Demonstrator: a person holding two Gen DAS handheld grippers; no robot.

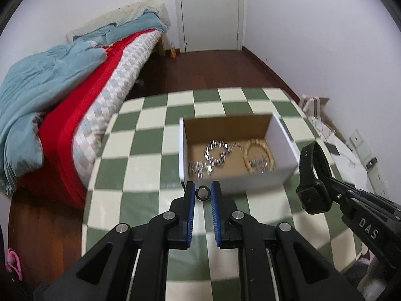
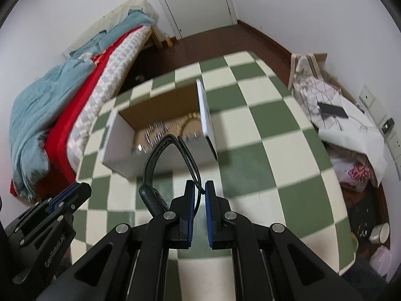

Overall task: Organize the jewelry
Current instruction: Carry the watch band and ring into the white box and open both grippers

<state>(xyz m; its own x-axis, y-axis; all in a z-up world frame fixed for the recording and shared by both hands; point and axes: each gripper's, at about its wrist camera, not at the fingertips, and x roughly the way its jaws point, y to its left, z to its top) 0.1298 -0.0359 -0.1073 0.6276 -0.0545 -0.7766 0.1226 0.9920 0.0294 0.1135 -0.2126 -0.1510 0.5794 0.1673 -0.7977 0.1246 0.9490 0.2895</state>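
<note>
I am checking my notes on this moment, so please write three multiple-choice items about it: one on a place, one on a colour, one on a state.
1. Where do the silver and gold bracelets lie?
A. inside the open box
B. on the bed
C. on the floor

2. What colours are the squares of the tablecloth?
A. red and white
B. green and cream
C. blue and black

3. What does the right gripper hold?
A. nothing
B. a gold bracelet
C. the black watch by its strap

Key: 1 A, the bracelets rest on the brown bottom of the box. 2 B, the tablecloth shows green and cream checks. 3 C, the right gripper pinches the strap of the black watch, while the left gripper holds a small dark ring.
</note>
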